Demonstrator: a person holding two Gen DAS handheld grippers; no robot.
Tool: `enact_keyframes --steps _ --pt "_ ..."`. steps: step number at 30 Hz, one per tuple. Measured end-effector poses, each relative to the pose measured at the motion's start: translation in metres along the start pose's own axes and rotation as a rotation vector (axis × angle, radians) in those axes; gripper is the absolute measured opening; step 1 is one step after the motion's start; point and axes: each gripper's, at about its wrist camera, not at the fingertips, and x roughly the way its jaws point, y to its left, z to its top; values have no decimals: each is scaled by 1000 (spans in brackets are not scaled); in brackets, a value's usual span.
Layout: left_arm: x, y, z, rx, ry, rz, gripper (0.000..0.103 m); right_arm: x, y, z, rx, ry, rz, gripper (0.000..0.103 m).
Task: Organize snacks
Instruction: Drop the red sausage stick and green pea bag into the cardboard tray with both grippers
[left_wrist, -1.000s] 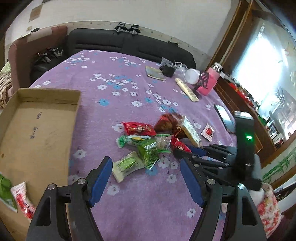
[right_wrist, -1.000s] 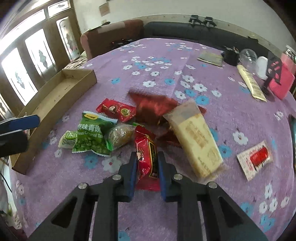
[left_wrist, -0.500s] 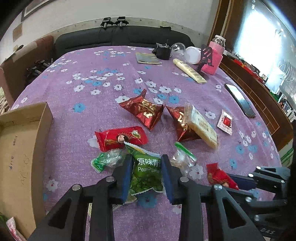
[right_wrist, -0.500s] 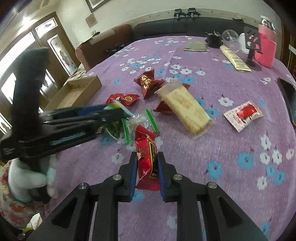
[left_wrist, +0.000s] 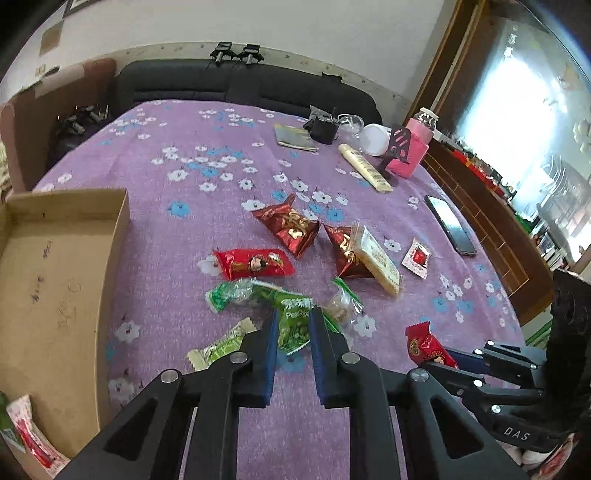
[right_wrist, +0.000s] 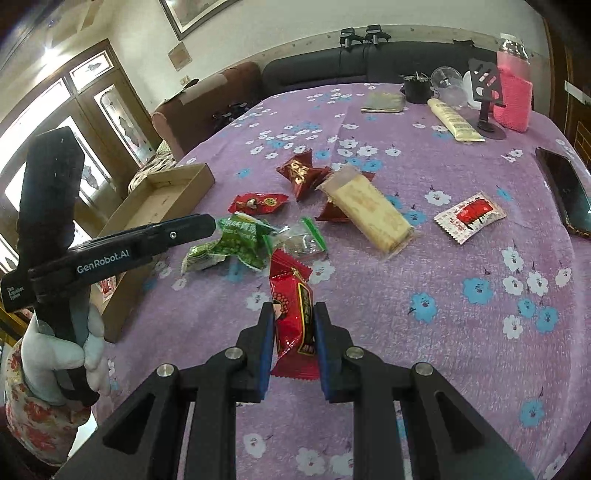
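Observation:
My left gripper (left_wrist: 292, 318) is shut on a green pea packet (left_wrist: 294, 321), also seen in the right wrist view (right_wrist: 240, 240). My right gripper (right_wrist: 293, 314) is shut on a red snack packet (right_wrist: 293, 310), which shows in the left wrist view (left_wrist: 426, 345) at the lower right. Loose snacks lie on the purple flowered cloth (left_wrist: 207, 155): a red candy packet (left_wrist: 253, 263), two dark red pouches (left_wrist: 290, 225), a cracker pack (left_wrist: 380, 260), a clear green-edged bag (left_wrist: 343, 304), a pale green bar (left_wrist: 221, 345). A cardboard box (left_wrist: 55, 288) stands at the left.
A small red-and-white sachet (left_wrist: 416, 256) and a black phone (left_wrist: 450, 225) lie at the right. At the far side are a pink bottle (left_wrist: 413, 147), a tube (left_wrist: 364, 166), a black cup (left_wrist: 323, 129) and a booklet (left_wrist: 295, 137). Two snacks lie in the box corner (left_wrist: 22, 432).
My left gripper went from open to shut on the green pea packet. My right gripper has kept hold of the red packet and drawn back from the pile.

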Motion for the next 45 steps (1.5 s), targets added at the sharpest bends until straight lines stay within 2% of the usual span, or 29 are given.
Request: enact_keyframes --steps 1,3,5,6,10,11,12,13,15,19,23,25,30,34,38,42,45 --pt "2 1 -2 -5 12 -6 24 -1 1 -1 -1 -2 -1 19" --pt "5 0 -3 1 15 9 53 -3 3 -3 3 -6 -1 19" --pt "9 -4 -3 14 3 37 66 -4 3 -6 11 -8 1 19" --pt "11 -6 -2 19 0 43 67 -4 3 -7 16 -7 4 19" --pt "30 -23 6 98 -7 90 67 -3 2 -11 28 -1 7 19" --pt "35 -28 6 126 3 106 57 -4 1 -11 32 -2 8 19" --pt "45 -34 6 162 25 132 30 -4 1 -11 34 -3 9 19" --pt "50 -35 5 178 41 145 29 -5 2 -11 35 -5 9 19" --pt "50 -37 3 189 34 144 28 -8 3 -11 35 -10 9 19" --pt "35 -25 3 120 19 81 28 -12 9 -9 24 -19 19 20" --pt "-4 -5 3 28 -40 6 28 -12 21 -4 17 -25 50 20" --pt "-28 8 3 0 -79 0 28 -9 30 1 15 -20 76 20" --pt "-88 65 -1 -68 -162 65 28 6 69 21 -13 -3 156 20" --pt "-107 120 -1 -142 -173 155 29 30 113 42 -53 20 222 20" --pt "-100 169 -2 -219 -129 209 29 69 157 63 -77 66 265 20" --pt "-92 199 -10 -268 -90 237 29 111 191 76 -96 118 263 20" --pt "-91 214 -13 -298 -91 235 29 135 210 79 -110 154 256 20"
